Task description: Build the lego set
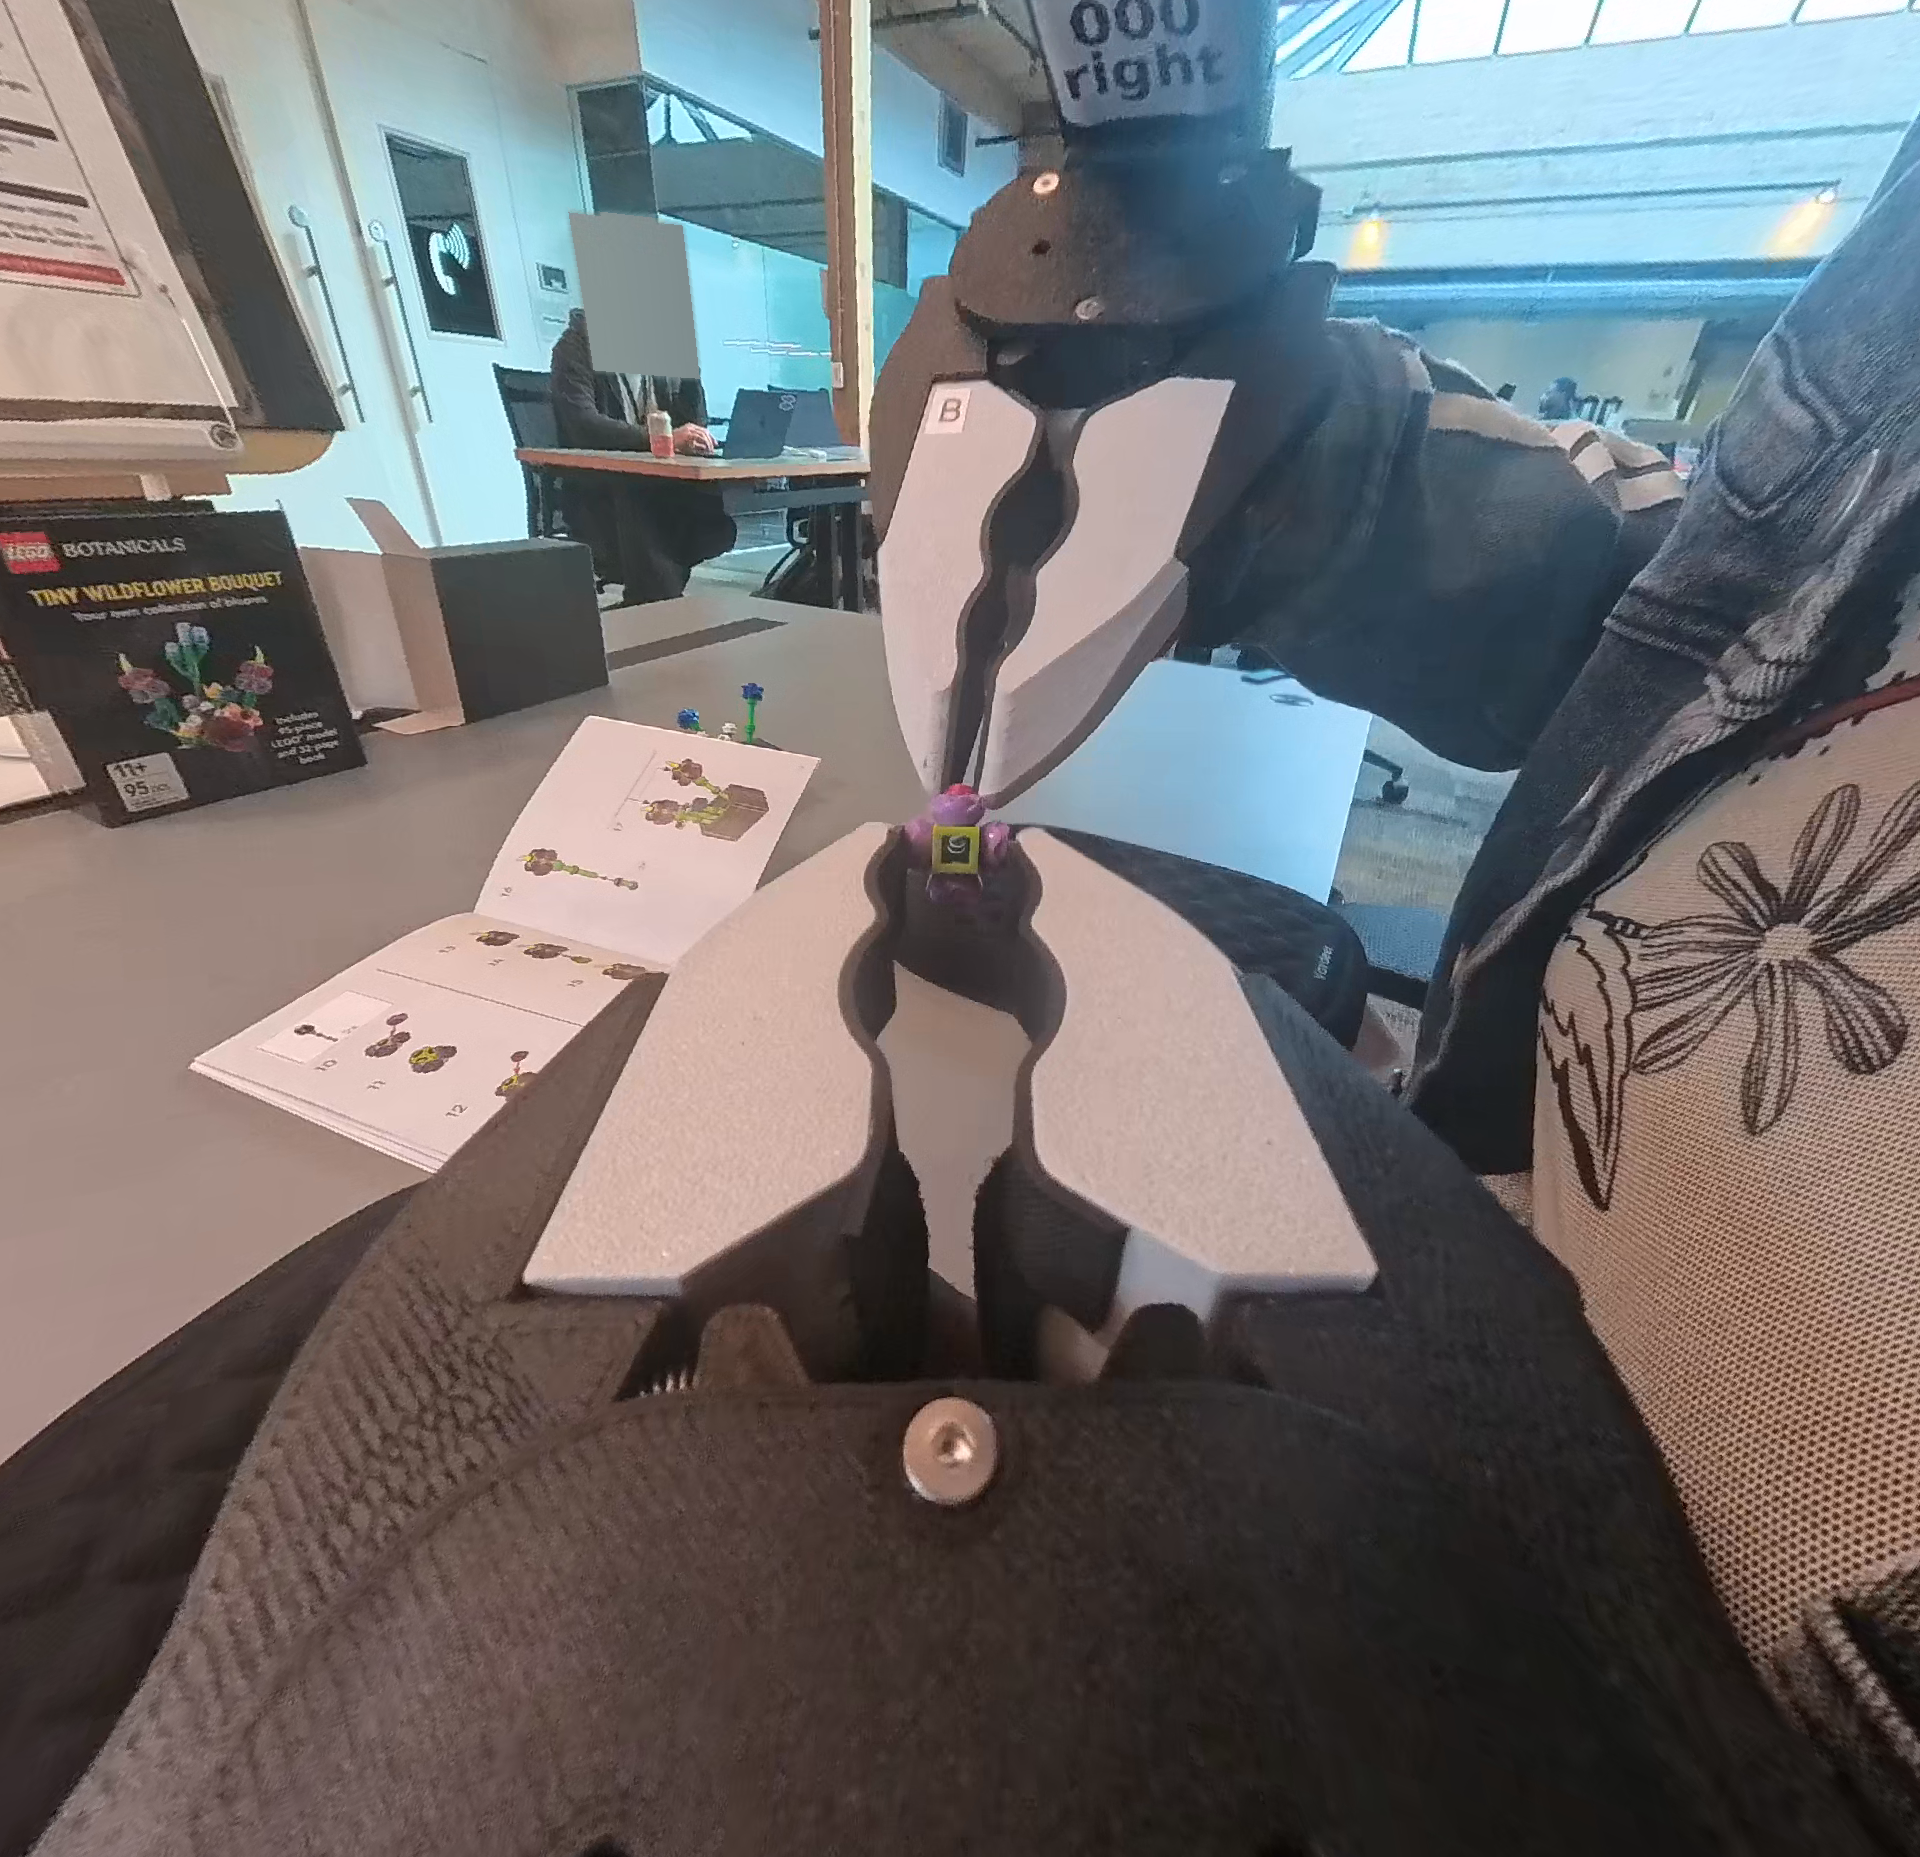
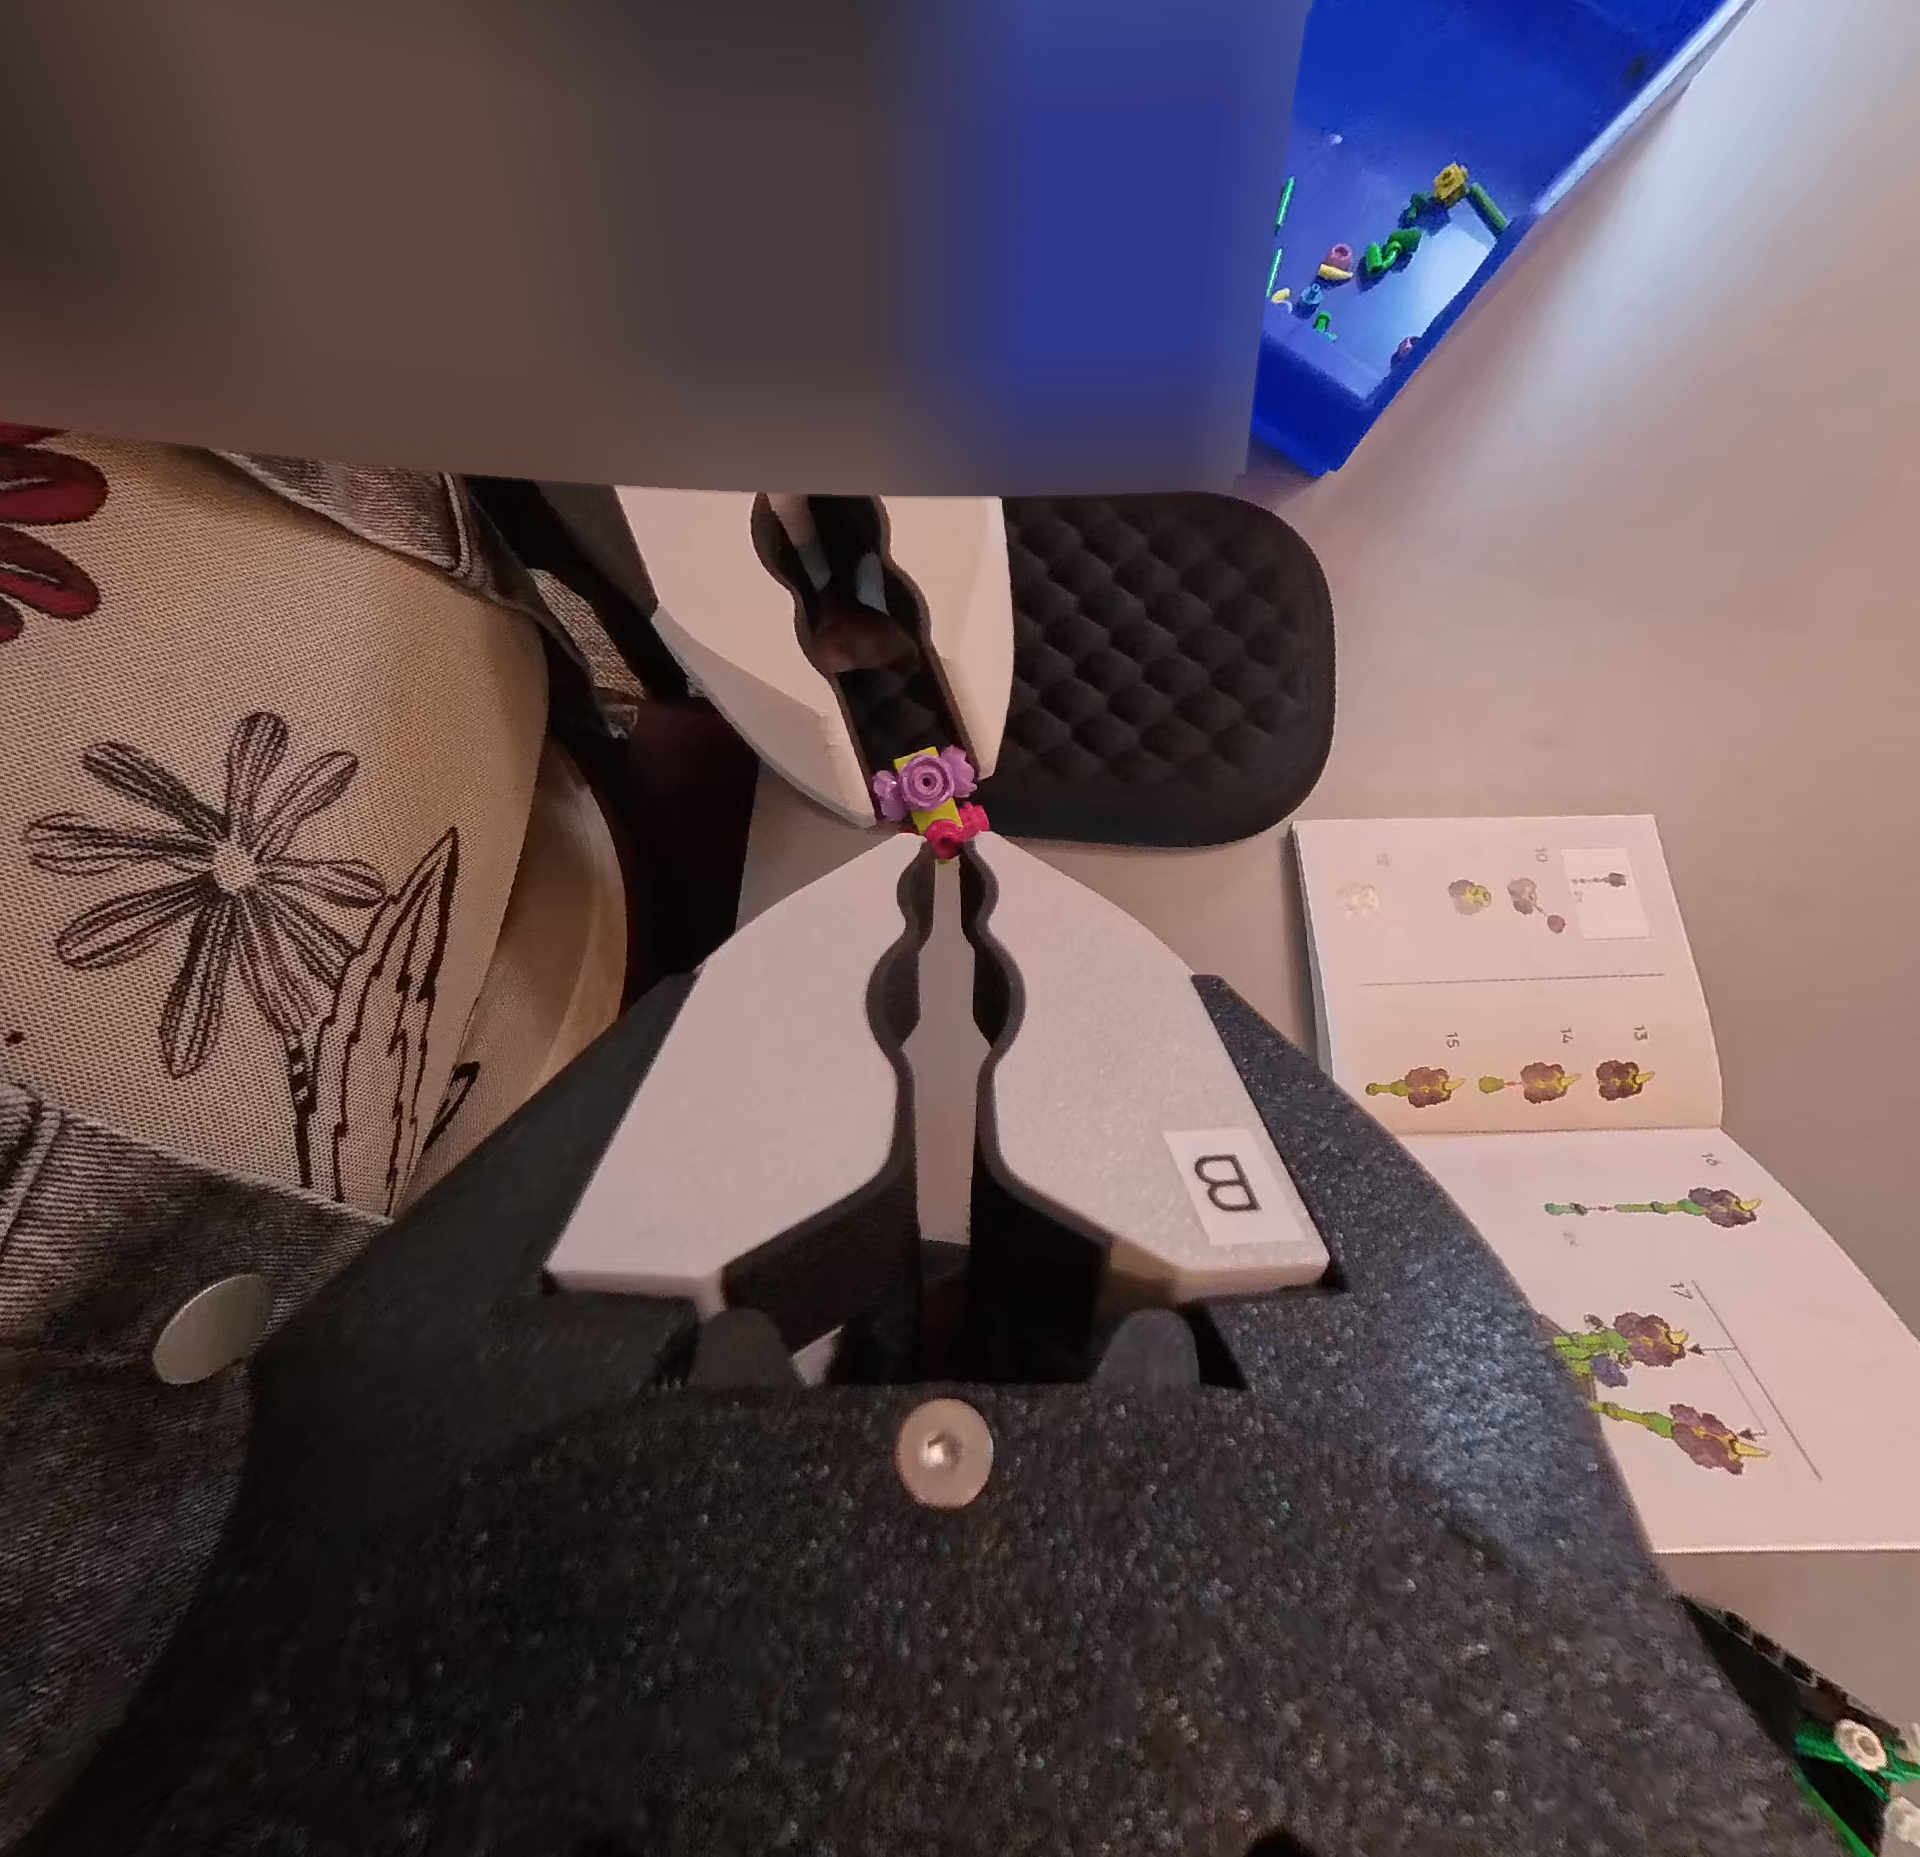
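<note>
My left gripper (image 1: 954, 837) is shut on a small flower assembly (image 1: 953, 851) of purple petal pieces around a lime-green brick, held in the air above the grey table. My right gripper (image 1: 966, 785) comes down from above, shut on a small magenta piece (image 1: 962, 795) that touches the top of the assembly. In the right wrist view, my right gripper (image 2: 940, 850) pinches the magenta piece (image 2: 953, 833) against the purple flower assembly (image 2: 923, 787), which sits at the tips of the left gripper (image 2: 928, 797).
An open instruction booklet (image 1: 582, 934) (image 2: 1538, 1132) lies on the table (image 1: 208, 976). The set's box (image 1: 177, 664) and an open cardboard box (image 1: 499, 623) stand at the back left. A blue bin (image 2: 1455, 373) holds loose pieces. A black padded mat (image 2: 1164, 664) lies below. A person's floral shirt (image 1: 1714, 1080) is close by. My two grippers' fingertips are within a few centimetres of each other.
</note>
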Motion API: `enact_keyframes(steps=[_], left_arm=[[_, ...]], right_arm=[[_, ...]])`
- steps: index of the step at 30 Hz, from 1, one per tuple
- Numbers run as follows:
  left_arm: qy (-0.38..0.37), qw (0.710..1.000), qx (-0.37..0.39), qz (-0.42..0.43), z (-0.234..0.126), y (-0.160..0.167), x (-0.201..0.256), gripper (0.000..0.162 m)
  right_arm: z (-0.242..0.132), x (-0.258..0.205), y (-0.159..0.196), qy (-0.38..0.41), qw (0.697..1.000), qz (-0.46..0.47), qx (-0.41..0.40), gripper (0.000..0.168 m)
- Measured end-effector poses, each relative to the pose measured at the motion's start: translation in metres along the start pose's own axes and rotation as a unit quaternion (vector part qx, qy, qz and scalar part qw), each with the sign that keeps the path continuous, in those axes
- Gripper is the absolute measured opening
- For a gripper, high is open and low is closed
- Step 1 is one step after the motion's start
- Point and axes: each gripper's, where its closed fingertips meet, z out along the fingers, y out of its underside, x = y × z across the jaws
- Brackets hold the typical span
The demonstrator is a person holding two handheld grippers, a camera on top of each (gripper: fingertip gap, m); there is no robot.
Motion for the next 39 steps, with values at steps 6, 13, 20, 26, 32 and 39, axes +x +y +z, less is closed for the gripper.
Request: enact_keyframes(steps=[6,13,20,26,32,39], left_arm=[[0.000,1.000,0.010,-0.005,-0.002,-0.002,-0.001,0.017],[0.001,1.000,0.017,-0.010,-0.004,-0.005,-0.001,0.017],[-0.001,1.000,0.019,-0.012,-0.004,-0.005,-0.002,0.017],[-0.003,1.000,0.022,-0.014,-0.004,-0.006,-0.003,0.017],[-0.003,1.000,0.023,-0.014,-0.004,-0.006,-0.002,0.017],[-0.004,1.000,0.025,-0.015,-0.004,-0.007,-0.003,0.017]], right_arm=[[-0.001,0.000,-0.003,0.002,1.000,-0.002,0.001,0.005],[-0.001,-0.001,-0.006,0.007,1.000,-0.003,0.003,0.005],[0.000,0.002,-0.007,0.009,1.000,-0.001,0.008,0.007],[0.001,0.002,-0.008,0.008,1.000,0.003,0.014,0.007],[0.001,0.002,-0.010,0.007,1.000,0.002,0.017,0.007],[0.002,0.002,-0.012,0.008,1.000,0.001,0.021,0.008]])
